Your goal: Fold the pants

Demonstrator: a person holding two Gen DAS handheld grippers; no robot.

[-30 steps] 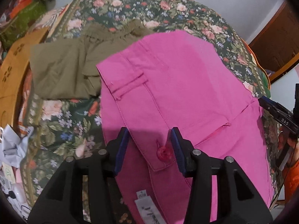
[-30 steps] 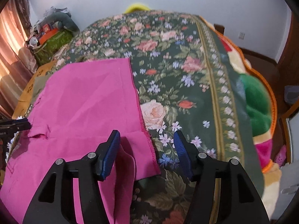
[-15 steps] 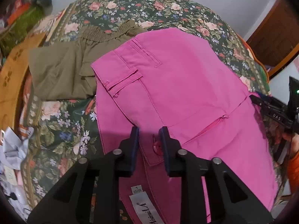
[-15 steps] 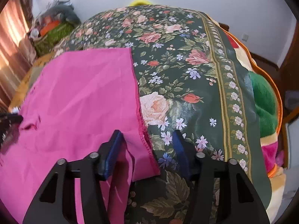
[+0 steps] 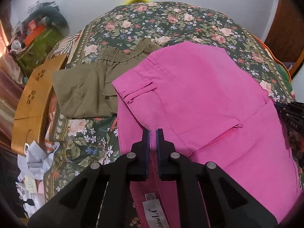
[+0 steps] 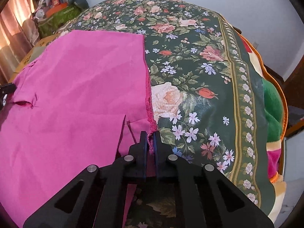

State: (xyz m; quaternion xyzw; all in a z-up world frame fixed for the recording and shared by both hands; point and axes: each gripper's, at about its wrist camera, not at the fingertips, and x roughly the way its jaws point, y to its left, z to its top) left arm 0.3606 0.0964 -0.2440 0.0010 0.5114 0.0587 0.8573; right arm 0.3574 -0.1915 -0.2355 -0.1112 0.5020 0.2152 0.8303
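Pink pants [image 5: 199, 98] lie flat on a dark floral bedcover [image 5: 171, 20], folded lengthwise. My left gripper [image 5: 153, 133] is shut on the pants' waistband corner near the button flap; a white label [image 5: 152, 212] shows below it. In the right wrist view the pants [image 6: 76, 95] spread to the left, and my right gripper [image 6: 150, 134] is shut on the frayed hem corner of the leg end. The right gripper's black tip also shows at the left wrist view's right edge [image 5: 292, 112].
Folded olive pants [image 5: 89, 87] lie left of the pink waistband, partly under it. A wooden board [image 5: 32, 102] and loose clothes [image 5: 36, 163] are at the bed's left edge. A green and orange blanket [image 6: 273, 102] edges the bed's right side. The bedcover [image 6: 199, 66] stretches right of the hem.
Both grippers closed from open: the left on the waistband corner, the right on the hem corner. Both have also lifted a little with the cloth.
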